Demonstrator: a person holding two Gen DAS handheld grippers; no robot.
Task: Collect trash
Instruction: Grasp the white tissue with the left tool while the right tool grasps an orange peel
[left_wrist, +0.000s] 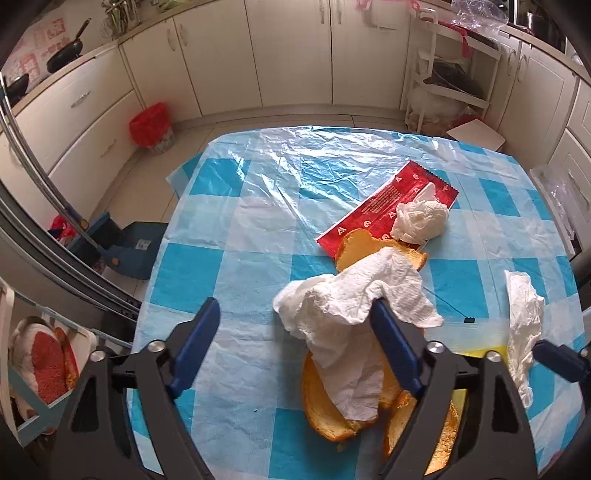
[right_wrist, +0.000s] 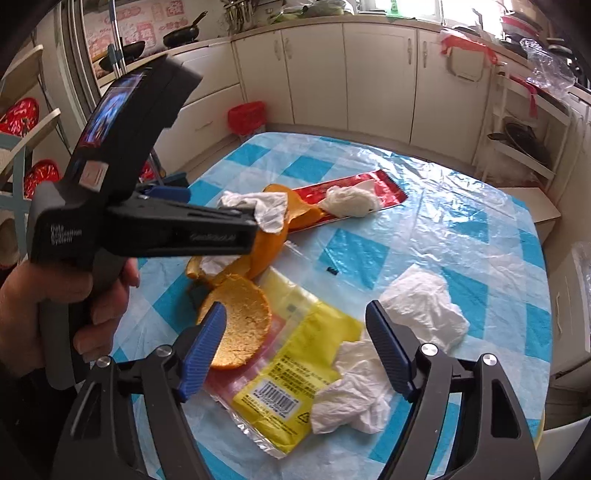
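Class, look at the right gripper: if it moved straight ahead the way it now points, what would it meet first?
Most likely the yellow wrapper on the table, which lies between the open fingers of the right gripper. The orange peel sits by the left finger and a crumpled tissue by the right. Depth is uncertain.

Soft, bright daylight fills both views, drawing white glare off the clear plastic sheet (left_wrist: 295, 162) over the checked tablecloth (right_wrist: 354, 251), shadows faint, while fisheye bending curves the cabinets (left_wrist: 288, 51) and black vignetting darkens the corners.
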